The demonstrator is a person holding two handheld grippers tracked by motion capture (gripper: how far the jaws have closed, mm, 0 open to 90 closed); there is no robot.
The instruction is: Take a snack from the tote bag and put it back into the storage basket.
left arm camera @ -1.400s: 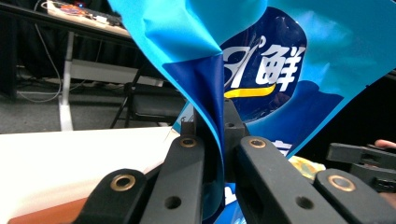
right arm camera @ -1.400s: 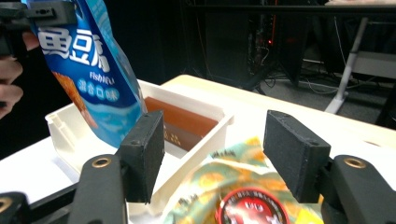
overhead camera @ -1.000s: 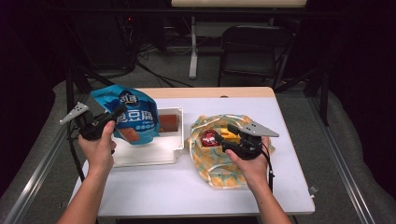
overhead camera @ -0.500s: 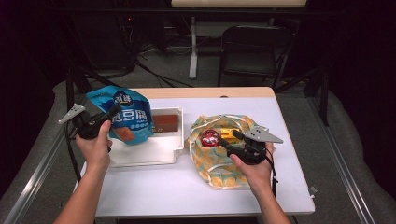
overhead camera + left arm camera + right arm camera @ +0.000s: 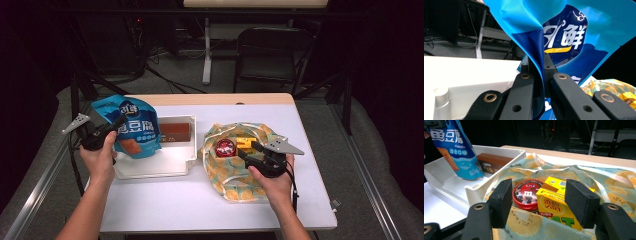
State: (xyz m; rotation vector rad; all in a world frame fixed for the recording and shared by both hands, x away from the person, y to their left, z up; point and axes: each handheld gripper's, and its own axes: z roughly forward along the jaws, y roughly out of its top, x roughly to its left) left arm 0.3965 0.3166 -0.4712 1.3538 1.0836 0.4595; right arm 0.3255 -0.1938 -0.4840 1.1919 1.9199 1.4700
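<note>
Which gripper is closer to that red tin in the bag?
Right. The right gripper hangs open just in front of the red tin; the left gripper holds the blue packet over the tray.

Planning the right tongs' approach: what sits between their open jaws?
In the right gripper view, the right tongs frame a round red candy tin and a yellow drink carton.

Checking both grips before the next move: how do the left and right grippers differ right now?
The left gripper is shut on the blue snack bag, holding it above the white tray; the right gripper is open and holds nothing. The left is raised; the right sits low at the fruit-print bag, facing the red tin and yellow carton.
</note>
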